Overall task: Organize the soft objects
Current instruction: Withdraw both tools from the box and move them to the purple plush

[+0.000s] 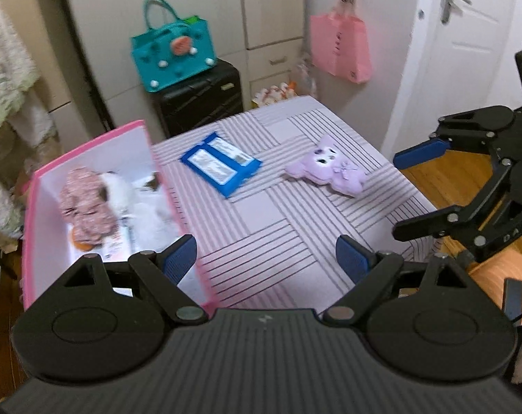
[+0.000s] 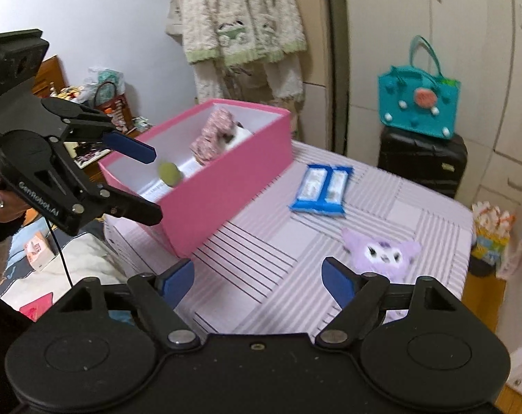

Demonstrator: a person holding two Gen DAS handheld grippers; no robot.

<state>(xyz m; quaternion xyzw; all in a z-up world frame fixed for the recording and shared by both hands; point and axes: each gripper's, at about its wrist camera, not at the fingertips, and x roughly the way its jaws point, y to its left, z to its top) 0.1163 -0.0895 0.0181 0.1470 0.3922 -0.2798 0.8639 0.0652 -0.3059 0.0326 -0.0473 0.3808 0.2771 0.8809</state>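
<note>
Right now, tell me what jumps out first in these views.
The open pink box at the table's left, holding a floral fabric bundle and a green ball. On the striped cloth lie a blue wipes pack and, nearer the right gripper, a purple plush.

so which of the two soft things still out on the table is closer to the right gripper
The purple plush toy, lying just past the open right gripper. The blue wipes pack lies farther off, nearer the pink box.
</note>
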